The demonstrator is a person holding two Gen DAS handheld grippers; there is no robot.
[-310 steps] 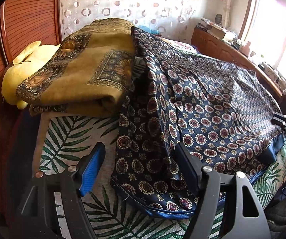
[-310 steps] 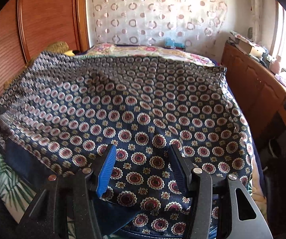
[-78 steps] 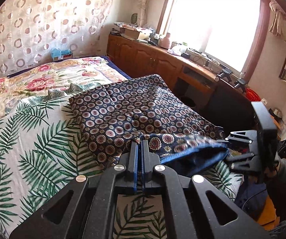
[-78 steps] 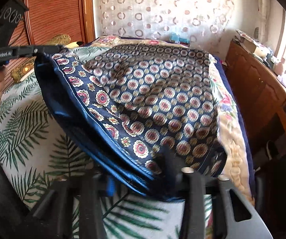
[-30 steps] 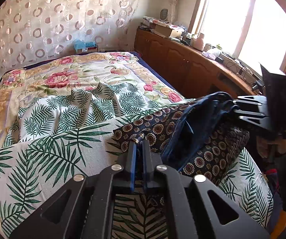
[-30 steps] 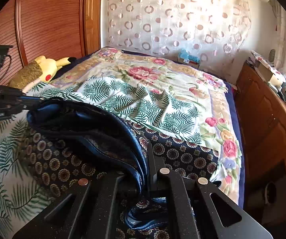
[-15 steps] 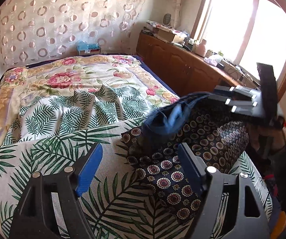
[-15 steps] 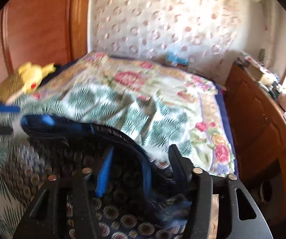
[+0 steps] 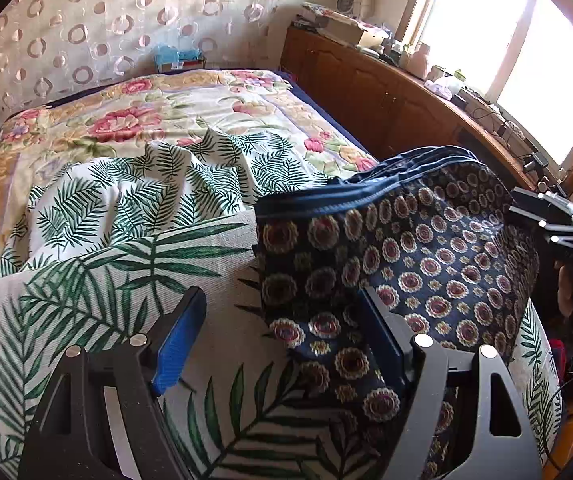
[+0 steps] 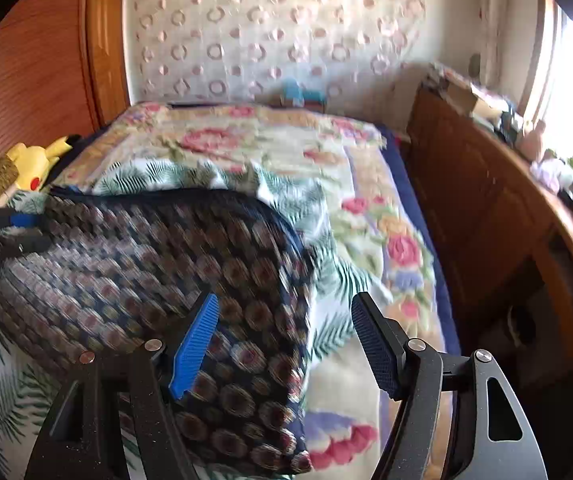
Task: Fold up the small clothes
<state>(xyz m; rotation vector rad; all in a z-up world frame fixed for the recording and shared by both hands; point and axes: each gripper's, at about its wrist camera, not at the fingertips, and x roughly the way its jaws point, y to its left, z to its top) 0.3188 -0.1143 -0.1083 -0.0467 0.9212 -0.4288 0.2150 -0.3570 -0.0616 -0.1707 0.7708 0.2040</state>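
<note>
A navy cloth with round red-and-gold medallions point(image 9: 406, 248) lies folded in a thick pad on the bed, its blue hem on top. My left gripper point(image 9: 282, 336) stands open over the cloth's near left corner. That corner lies by the right finger point(image 9: 382, 340) and no pad presses on it. In the blurred right wrist view the same cloth point(image 10: 146, 264) fills the left half. The jaws of my right gripper point(image 10: 284, 340) are opening, with the cloth's right edge loose between them, beside the blue pad point(image 10: 194, 340).
A palm-leaf sheet point(image 9: 106, 240) covers the near bed and a floral quilt point(image 9: 146, 120) lies beyond it. A wooden cabinet point(image 9: 386, 92) runs along the right side under the window. A yellow plush toy point(image 10: 34, 160) sits by the wooden headboard point(image 10: 38, 60).
Both grippers were shut on the cloth's hem a second ago and have let go. The lifted fold has dropped flat. My left gripper sank closer to the bed.
</note>
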